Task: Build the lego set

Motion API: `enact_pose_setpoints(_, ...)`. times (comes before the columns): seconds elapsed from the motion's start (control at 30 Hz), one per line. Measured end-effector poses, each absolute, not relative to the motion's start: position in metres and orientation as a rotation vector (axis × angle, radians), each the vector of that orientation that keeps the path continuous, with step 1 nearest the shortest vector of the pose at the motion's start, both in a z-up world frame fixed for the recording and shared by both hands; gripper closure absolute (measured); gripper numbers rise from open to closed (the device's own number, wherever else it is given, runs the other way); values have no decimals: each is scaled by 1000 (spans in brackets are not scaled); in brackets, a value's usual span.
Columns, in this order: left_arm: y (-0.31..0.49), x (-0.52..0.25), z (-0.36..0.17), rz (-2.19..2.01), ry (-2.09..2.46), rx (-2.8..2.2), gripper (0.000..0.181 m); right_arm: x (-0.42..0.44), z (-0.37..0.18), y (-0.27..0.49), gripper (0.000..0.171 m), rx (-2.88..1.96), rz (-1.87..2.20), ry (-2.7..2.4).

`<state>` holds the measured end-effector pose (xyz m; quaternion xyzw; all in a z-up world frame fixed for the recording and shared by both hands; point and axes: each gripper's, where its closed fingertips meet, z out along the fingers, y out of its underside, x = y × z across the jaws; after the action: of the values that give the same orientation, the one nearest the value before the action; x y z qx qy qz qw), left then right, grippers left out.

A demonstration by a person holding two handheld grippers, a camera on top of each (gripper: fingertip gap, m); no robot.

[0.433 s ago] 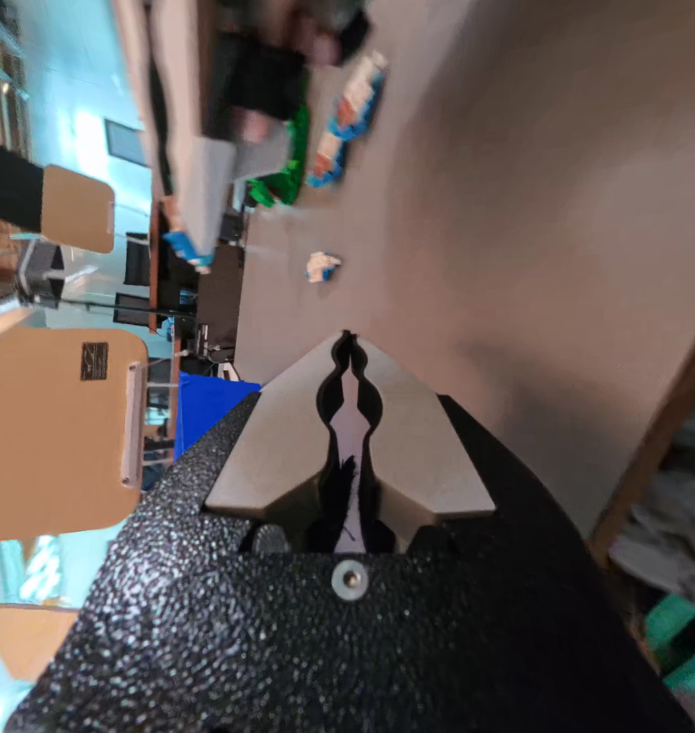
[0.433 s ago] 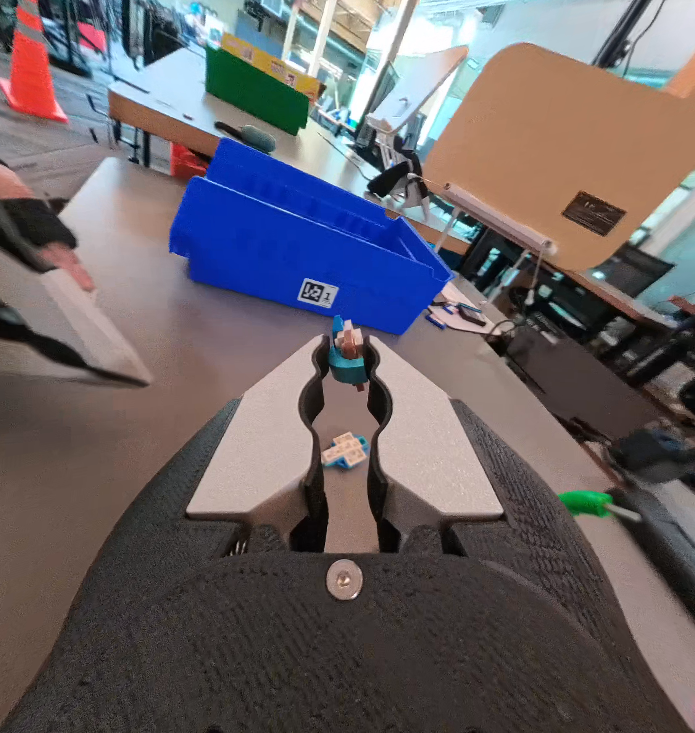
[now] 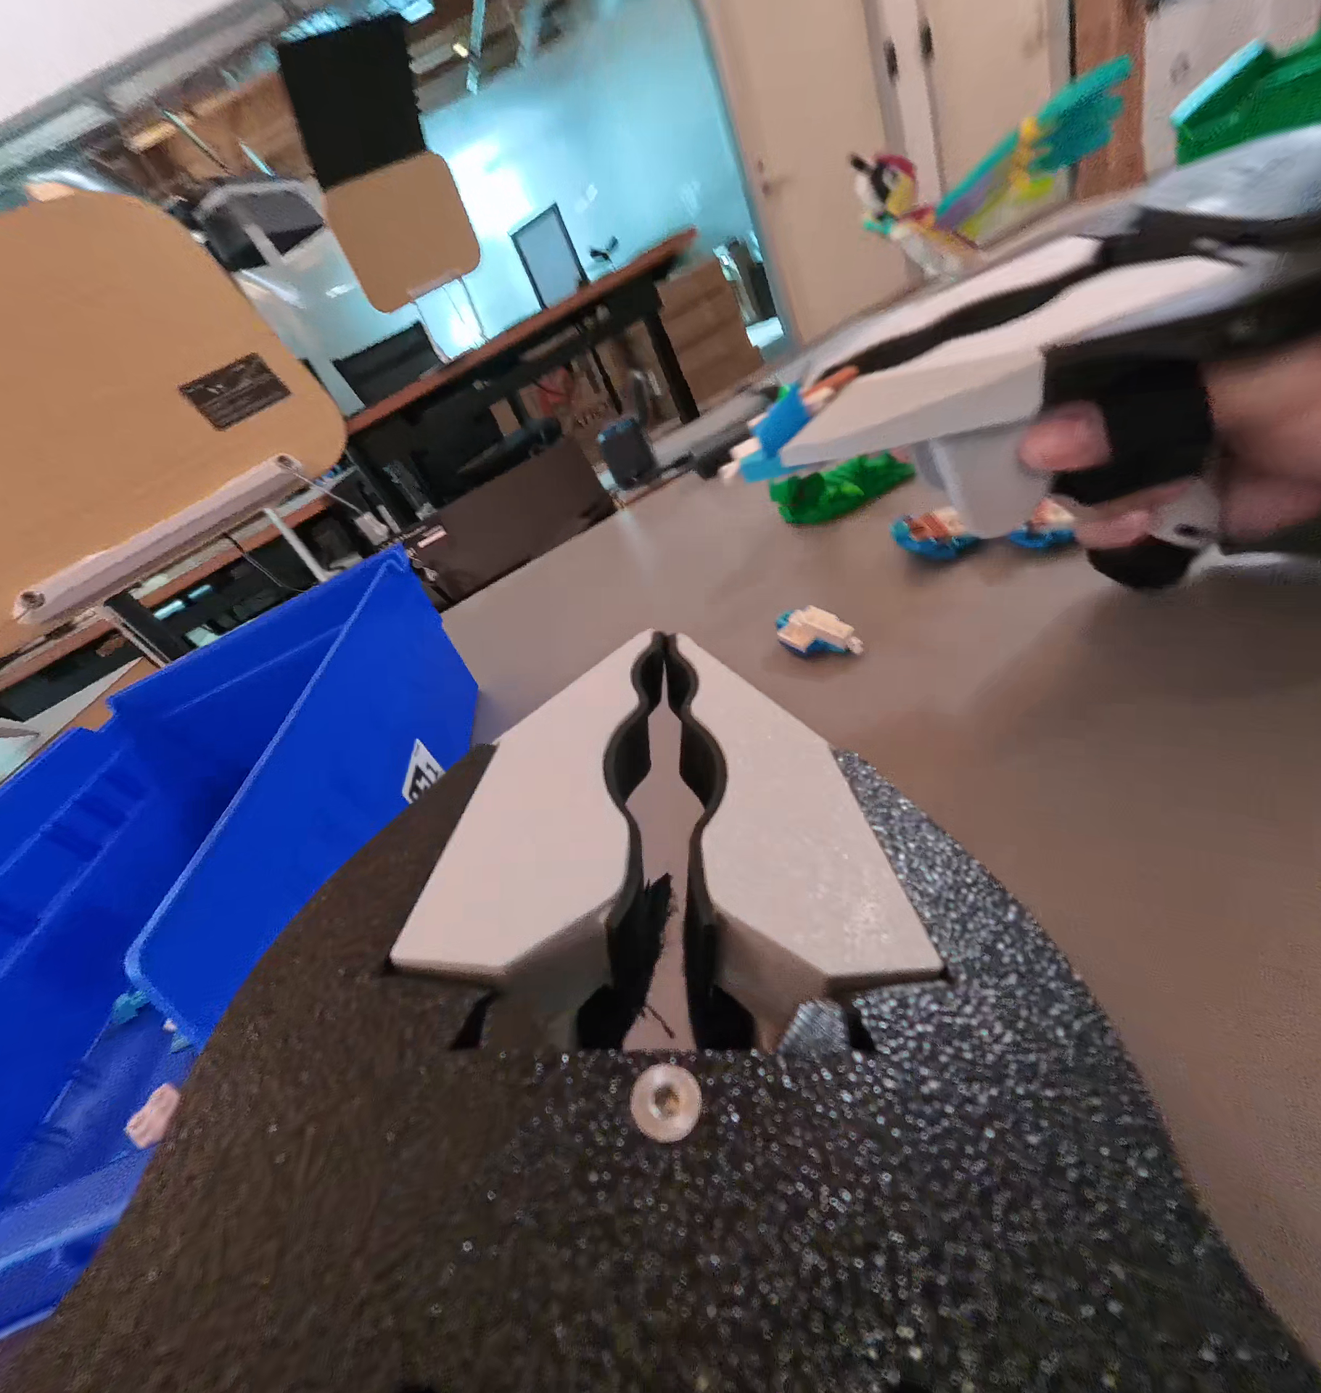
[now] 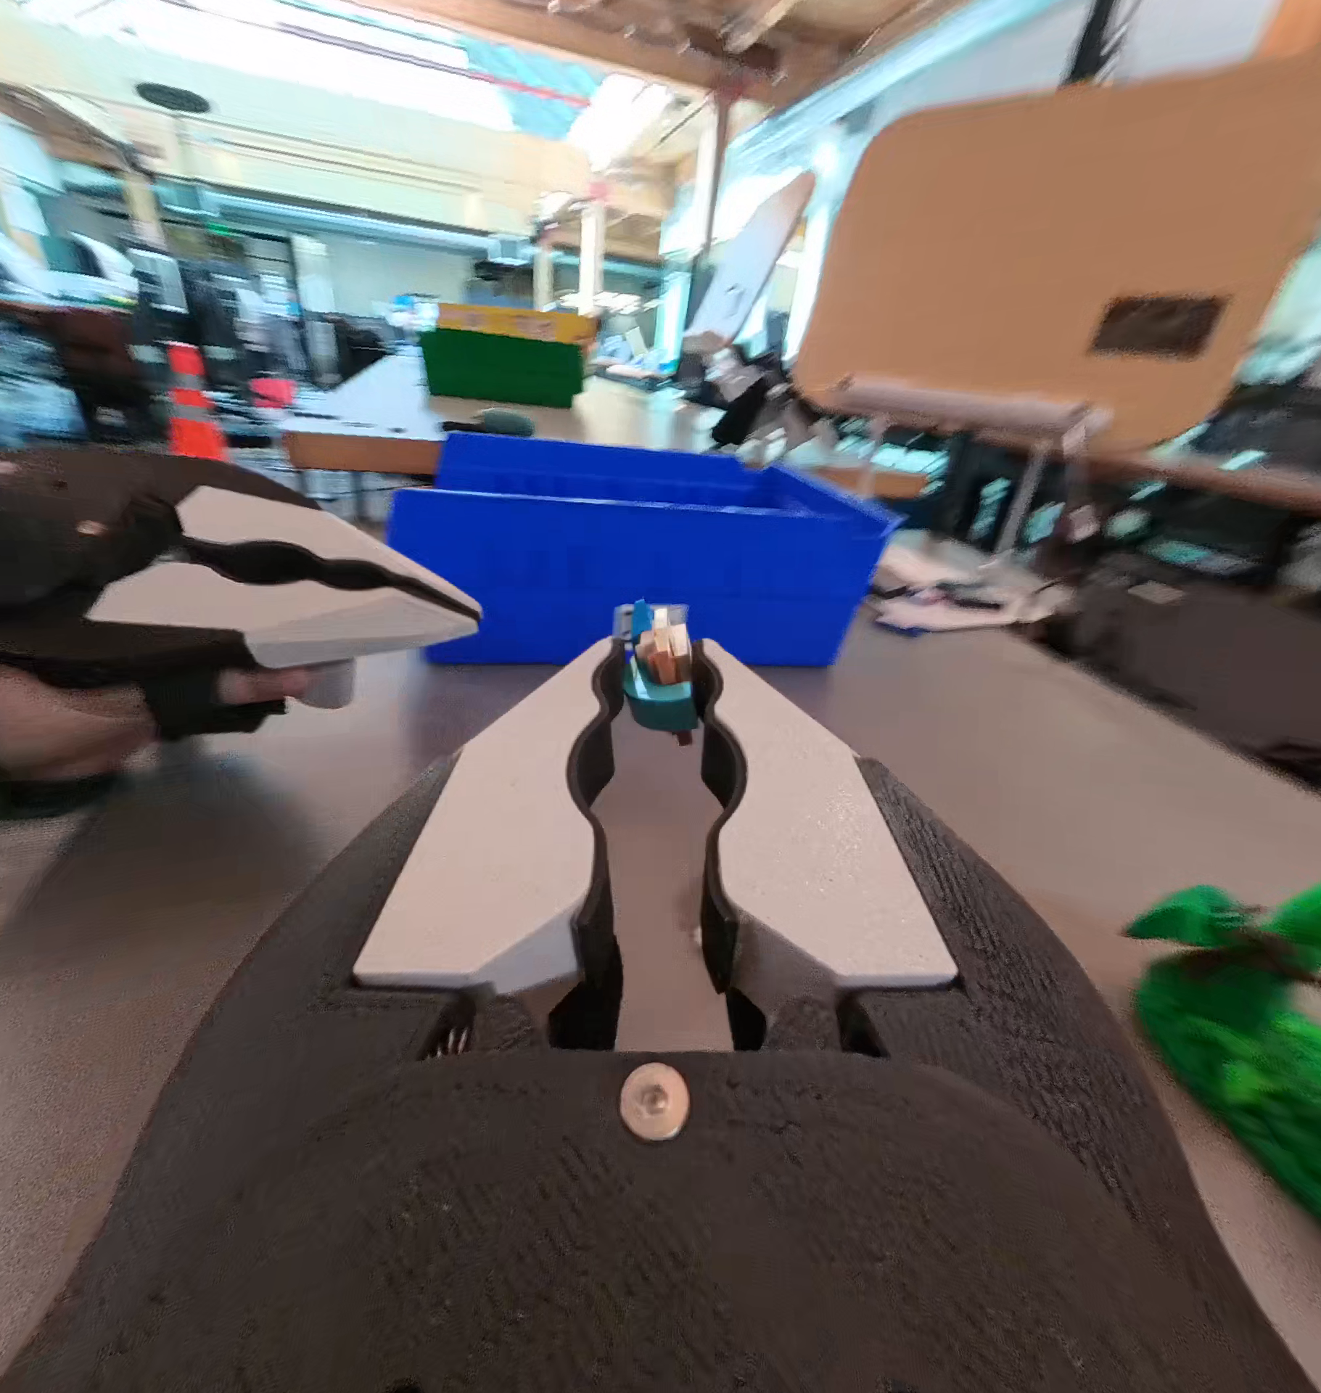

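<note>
Two handheld grippers work over a grey-brown bench top [image 3: 1019, 791]. The large blue plastic bin [image 4: 642, 543] stands towards the bench's far edge as the right wrist view has it. It now sits square ahead of that camera, where a moment ago it lay off at an angle.

The left gripper [image 3: 665, 641] has rolled upright from a sideways tilt. The bin's near wall is now just beside it on its left. Its grey fingers are clenched tip to tip on nothing, as they were before.

The right gripper [image 4: 657, 656] stays clamped on a small teal, white and brown brick-built piece [image 4: 661, 678]. It carries that piece clear of the bench, between the bin and the camera, with the left gripper's tips near on its left.

A green brick-built plant [image 4: 1245, 1017] stands near the bench's right side, close by the right gripper's body.

Smallest is a loose white and blue brick-built piece [image 3: 815, 633], alone on the open middle of the bench, just ahead of the left gripper. The right wrist view no longer shows it below its jaws.
</note>
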<state>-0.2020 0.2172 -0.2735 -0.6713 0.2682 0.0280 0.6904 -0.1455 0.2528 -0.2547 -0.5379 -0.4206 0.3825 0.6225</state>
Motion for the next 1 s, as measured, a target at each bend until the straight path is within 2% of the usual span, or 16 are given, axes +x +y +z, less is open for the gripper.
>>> enact_pose_setpoints(0.03, 222, -205, -272, 50, 565, -1479, 181, -142, -251, 255, 156, -1189, 793, -947)
enact_pose_setpoints(0.3, 239, -198, -251, -160, 491, -1348, 178, -156, -247, 228, 156, -934, 490, -1090)
enact_pose_setpoints(0.47, 228, -191, -244, -193, 510, -1269, 162, -151, -247, 231, 156, -912, 436, -1083)
enact_pose_setpoints(0.63, 225, -175, -251, -404, 560, -1348, 168, -149, -244, 233, 156, -925, 477, -1062)
enact_pose_setpoints(0.9, 230, -186, -242, -419, 489, -1292, 177, -156, -247, 222, 156, -890, 475, -1122)
enact_pose_setpoints(1.0, 236, -199, -238, -412, 390, -1287, 164, -158, -249, 219, 156, -892, 483, -1134)
